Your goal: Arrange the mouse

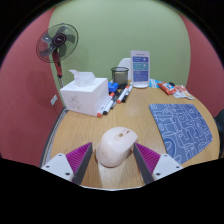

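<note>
Between my gripper's (112,160) pink pads sits the beige mouse (116,146), low centre of frame; the fingers look closed on its flanks. I'd keep my squeeze even and carry it level toward the patterned blue mousepad (182,125) at right. Writing on the blue-and-white card (140,68), upper centre, is unreadable.

Two pale grey fingers (72,166), magenta pads (80,157) — triangular, faintly cross-hatched
</note>
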Motion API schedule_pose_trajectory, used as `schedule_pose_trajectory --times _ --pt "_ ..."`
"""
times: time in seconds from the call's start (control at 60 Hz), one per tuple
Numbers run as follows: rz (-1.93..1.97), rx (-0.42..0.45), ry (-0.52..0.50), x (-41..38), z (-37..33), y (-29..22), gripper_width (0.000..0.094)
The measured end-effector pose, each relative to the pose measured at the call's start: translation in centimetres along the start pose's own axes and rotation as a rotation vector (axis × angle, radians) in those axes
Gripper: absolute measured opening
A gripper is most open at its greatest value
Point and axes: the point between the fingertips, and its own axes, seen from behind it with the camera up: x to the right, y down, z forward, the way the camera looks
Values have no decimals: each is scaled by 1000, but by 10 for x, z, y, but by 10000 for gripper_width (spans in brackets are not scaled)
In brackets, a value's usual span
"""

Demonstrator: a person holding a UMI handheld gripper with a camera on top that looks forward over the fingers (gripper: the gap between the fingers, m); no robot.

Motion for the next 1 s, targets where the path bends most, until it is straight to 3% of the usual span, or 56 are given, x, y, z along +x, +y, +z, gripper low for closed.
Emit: schedule_pose_trajectory --times 0.2,0.3,0.317,0.583,0.65,0.8,0.9,1.0 --pt "-30 10 31 -2 31 -20 799" --pt "-53 27 50 -1 41 -28 618" --pt "-54 29 45 -2 42 -29 540" --pt "-97 45 -56 -11 32 -37 394" --pt "-120 84 -111 -17 11 -57 393" --pt "-80 281 -242 -9 -71 -161 392" --pt "-39 391 -257 38 -113 -227 392" --pt "-2 411 -220 108 -111 -248 390"
